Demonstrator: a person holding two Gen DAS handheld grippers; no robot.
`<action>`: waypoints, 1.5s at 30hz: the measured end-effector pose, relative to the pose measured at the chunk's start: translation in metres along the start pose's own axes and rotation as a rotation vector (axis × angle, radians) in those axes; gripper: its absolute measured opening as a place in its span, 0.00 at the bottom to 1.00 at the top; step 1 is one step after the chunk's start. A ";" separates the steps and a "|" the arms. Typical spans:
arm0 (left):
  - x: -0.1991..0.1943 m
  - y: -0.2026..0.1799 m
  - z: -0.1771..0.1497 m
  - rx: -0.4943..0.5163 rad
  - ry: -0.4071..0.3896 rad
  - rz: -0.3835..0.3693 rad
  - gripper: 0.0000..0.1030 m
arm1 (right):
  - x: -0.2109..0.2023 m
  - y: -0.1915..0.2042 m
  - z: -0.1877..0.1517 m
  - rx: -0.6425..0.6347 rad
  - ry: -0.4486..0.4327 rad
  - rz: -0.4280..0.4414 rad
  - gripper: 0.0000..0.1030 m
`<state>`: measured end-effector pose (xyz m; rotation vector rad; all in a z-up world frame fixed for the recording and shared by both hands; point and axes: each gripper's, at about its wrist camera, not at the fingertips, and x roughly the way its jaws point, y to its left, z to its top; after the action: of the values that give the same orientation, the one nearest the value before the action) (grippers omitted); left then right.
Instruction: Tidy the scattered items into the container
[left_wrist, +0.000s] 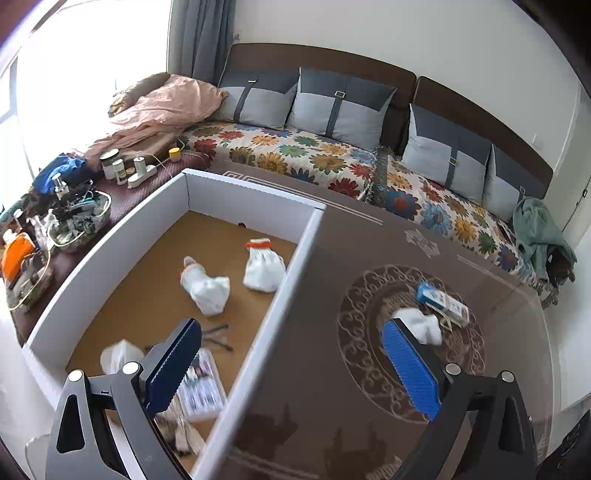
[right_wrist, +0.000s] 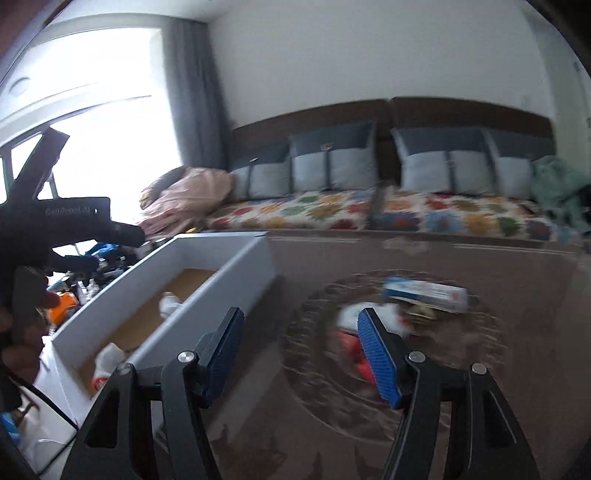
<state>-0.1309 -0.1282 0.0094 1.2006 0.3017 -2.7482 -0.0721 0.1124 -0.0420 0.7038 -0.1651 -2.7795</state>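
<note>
A white cardboard box (left_wrist: 295, 266) with a brown floor stands at the left of the brown patterned table (left_wrist: 332, 369). Inside lie white socks (left_wrist: 207, 288), one with an orange cuff (left_wrist: 263, 267), a printed packet (left_wrist: 203, 387) and dark hair clips (left_wrist: 218, 334). On the table lie a white sock (left_wrist: 421, 325) and a blue-and-white packet (left_wrist: 443, 301). My left gripper (left_wrist: 291, 365) is open, straddling the box's right wall. My right gripper (right_wrist: 301, 350) is open above the table, near a white-and-red sock (right_wrist: 351, 332) and the packet (right_wrist: 424, 293). The box (right_wrist: 207, 284) is to its left.
A sofa bed (left_wrist: 314, 155) with a floral cover and grey cushions runs behind the table. A cluttered side surface with bottles and baskets (left_wrist: 74, 214) stands left of the box. A green garment (left_wrist: 539, 236) lies at the sofa's right end.
</note>
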 end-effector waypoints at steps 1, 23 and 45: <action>-0.006 -0.005 -0.007 0.002 -0.001 -0.005 0.97 | -0.008 -0.007 -0.004 0.022 -0.002 0.002 0.63; 0.000 -0.098 -0.202 0.155 0.217 -0.215 0.98 | -0.114 -0.101 -0.104 0.372 0.000 0.075 0.63; -0.017 -0.089 -0.215 0.224 0.180 -0.172 0.98 | -0.132 -0.124 -0.127 0.376 0.098 -0.127 0.63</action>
<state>0.0164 0.0086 -0.1090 1.5513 0.1209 -2.8858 0.0719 0.2635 -0.1153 0.9667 -0.6577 -2.8541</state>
